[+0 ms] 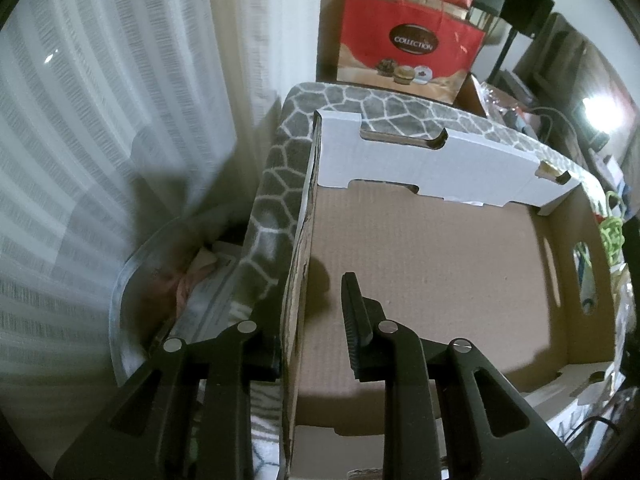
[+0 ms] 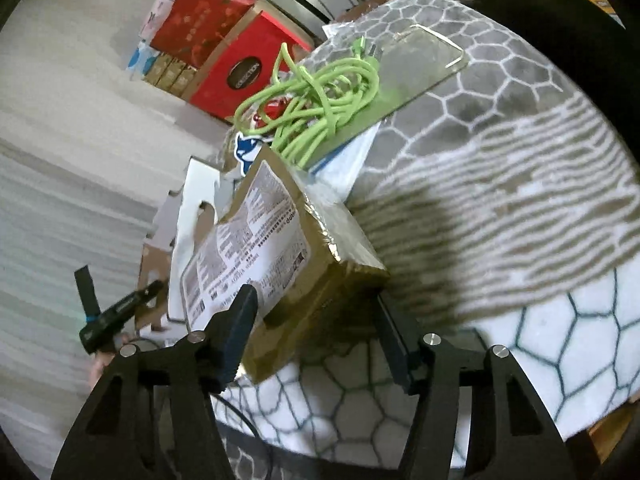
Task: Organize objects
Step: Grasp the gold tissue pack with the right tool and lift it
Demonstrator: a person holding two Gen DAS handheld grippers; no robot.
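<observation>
The left gripper had its jaws squeezed on the side wall of a big open cardboard box, one jaw outside and one inside. The box had nothing on its brown floor. The right gripper had its jaws wide apart around a small brown parcel with a white label; I could not tell if they touched it. Behind the parcel lay a tangle of green cord on a flat clear packet. Everything sat on a soft grey blanket with white honeycomb lines. Striped white curtains hung beside it, and a red gift bag stood at the back.
</observation>
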